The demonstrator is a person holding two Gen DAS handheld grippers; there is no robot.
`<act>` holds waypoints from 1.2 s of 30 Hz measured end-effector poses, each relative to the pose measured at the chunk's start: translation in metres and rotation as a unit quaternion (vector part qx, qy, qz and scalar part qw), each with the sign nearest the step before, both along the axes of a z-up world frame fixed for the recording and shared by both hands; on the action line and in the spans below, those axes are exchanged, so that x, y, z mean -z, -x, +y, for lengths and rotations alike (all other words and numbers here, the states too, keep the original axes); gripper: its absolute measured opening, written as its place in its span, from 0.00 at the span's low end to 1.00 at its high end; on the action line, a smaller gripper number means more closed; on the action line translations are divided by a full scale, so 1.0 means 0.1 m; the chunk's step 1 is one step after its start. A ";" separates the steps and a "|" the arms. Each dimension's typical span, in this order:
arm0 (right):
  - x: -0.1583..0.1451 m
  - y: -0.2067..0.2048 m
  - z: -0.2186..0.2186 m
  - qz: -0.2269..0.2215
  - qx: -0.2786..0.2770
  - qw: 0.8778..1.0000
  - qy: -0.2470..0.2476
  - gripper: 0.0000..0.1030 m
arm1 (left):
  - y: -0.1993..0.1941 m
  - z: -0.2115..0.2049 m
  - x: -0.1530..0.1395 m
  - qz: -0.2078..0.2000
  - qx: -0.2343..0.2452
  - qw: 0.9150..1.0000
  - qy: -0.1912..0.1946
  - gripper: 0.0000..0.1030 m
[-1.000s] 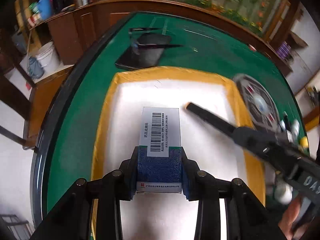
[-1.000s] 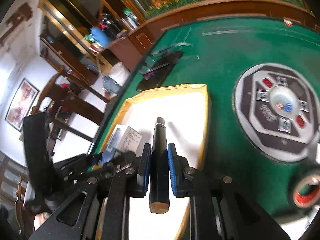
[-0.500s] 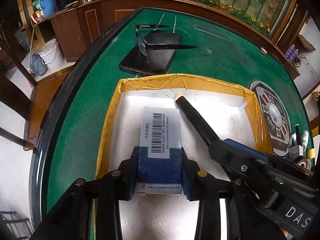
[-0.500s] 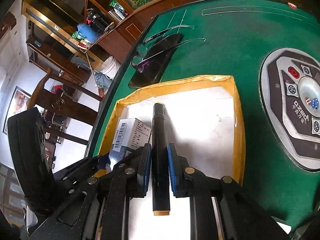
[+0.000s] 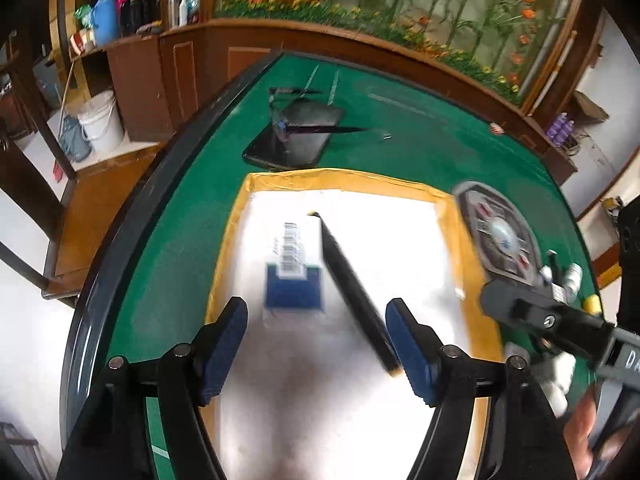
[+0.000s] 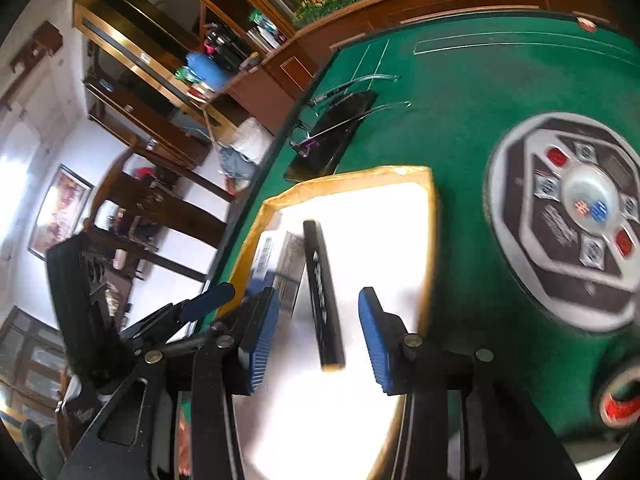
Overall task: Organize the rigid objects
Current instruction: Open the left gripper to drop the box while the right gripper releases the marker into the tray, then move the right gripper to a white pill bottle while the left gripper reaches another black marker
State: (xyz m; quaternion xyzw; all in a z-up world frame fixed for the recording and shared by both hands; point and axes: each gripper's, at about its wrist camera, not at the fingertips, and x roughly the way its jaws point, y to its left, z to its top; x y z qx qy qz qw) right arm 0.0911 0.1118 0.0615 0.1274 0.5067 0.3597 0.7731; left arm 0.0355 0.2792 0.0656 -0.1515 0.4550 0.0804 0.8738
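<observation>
A blue and white box with a barcode (image 5: 295,268) lies flat in the white tray with yellow tape on its rim (image 5: 344,188). Beside it on the right rests a black pen with a tan end (image 5: 352,288), also lying in the tray. My left gripper (image 5: 316,336) hangs above them, its jaws opening, and its pads touch neither. In the right wrist view the pen (image 6: 322,292) lies between the opening jaws of my right gripper (image 6: 316,332), free of both pads. The box (image 6: 280,264) sits just left of the pen.
Black glasses (image 5: 296,120) lie on a dark phone (image 5: 292,140) beyond the tray on the green table (image 5: 420,136). A round dice panel (image 5: 500,236) is set into the table at the right. A tape roll (image 6: 620,400) and small bottles (image 5: 572,276) sit near it.
Both grippers let go: the left one released the box, the right one released the pen. Both now lie in the tray, and both grippers have drawn back.
</observation>
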 end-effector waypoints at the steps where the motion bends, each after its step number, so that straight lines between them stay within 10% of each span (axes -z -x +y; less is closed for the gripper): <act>1: -0.04 0.07 -0.11 -0.007 -0.006 1.000 -0.007 0.39 | 0.09 -0.07 -0.05 -0.010 0.002 1.000 -0.002 0.75; 12: -0.18 0.69 -1.53 -0.088 -0.042 0.994 -0.051 0.39 | 0.97 -1.41 -0.29 -0.114 0.126 0.985 -0.018 0.87; 19: 0.09 0.70 -2.39 -0.105 0.011 0.992 -0.075 0.41 | 1.08 -2.40 -0.04 -0.099 0.290 0.945 -0.117 0.87; 33: 0.14 0.66 -2.55 -0.072 0.017 0.990 -0.121 0.47 | 0.42 -2.65 0.45 0.020 0.350 0.922 -0.166 0.86; 36: 0.15 0.68 -2.50 -0.069 0.008 0.991 -0.117 0.47 | 0.50 -2.65 0.43 0.011 0.358 0.923 -0.143 0.60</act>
